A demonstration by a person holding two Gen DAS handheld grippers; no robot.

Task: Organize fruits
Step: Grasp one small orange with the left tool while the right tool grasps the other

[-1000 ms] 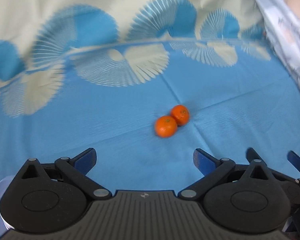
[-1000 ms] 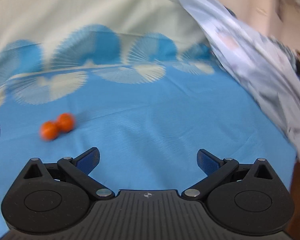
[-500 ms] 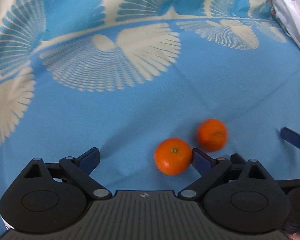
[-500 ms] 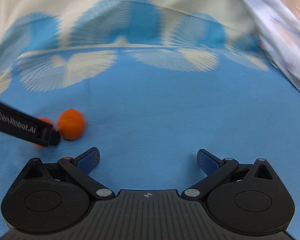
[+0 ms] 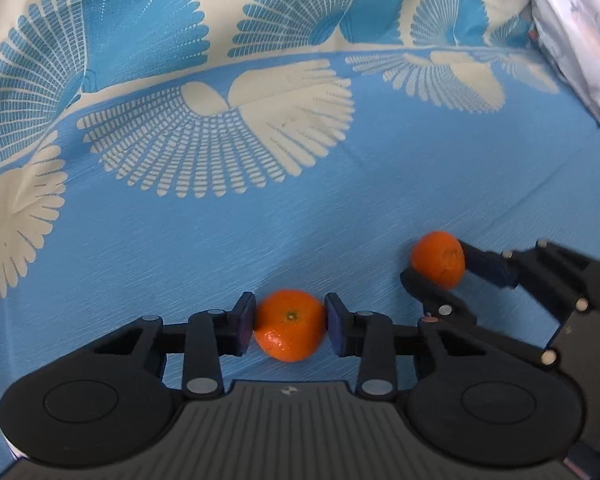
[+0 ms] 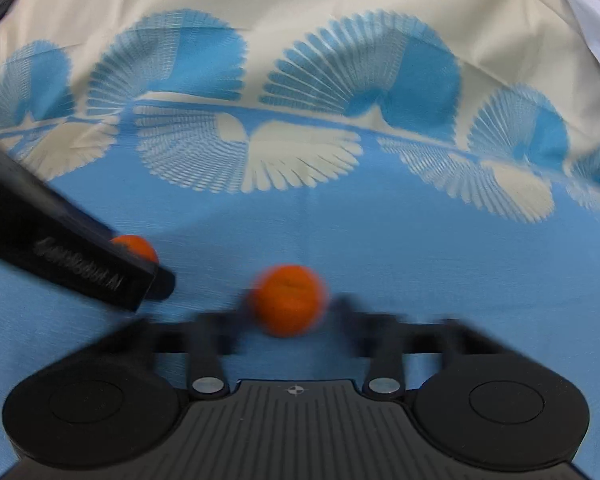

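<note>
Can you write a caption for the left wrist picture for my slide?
Left gripper squeezes one tangerine on the blue cloth; right gripper pinches another tangerine.

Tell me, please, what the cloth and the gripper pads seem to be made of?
Cloth: woven fabric, matte, judging by its fine thread lines and creases. Left gripper's pads: dark blue, matte, possibly rubber or foam; the look leaves it open.

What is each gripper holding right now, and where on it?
The left gripper clamps one mandarin across its sides; the right gripper clamps the other mandarin likewise.
</note>
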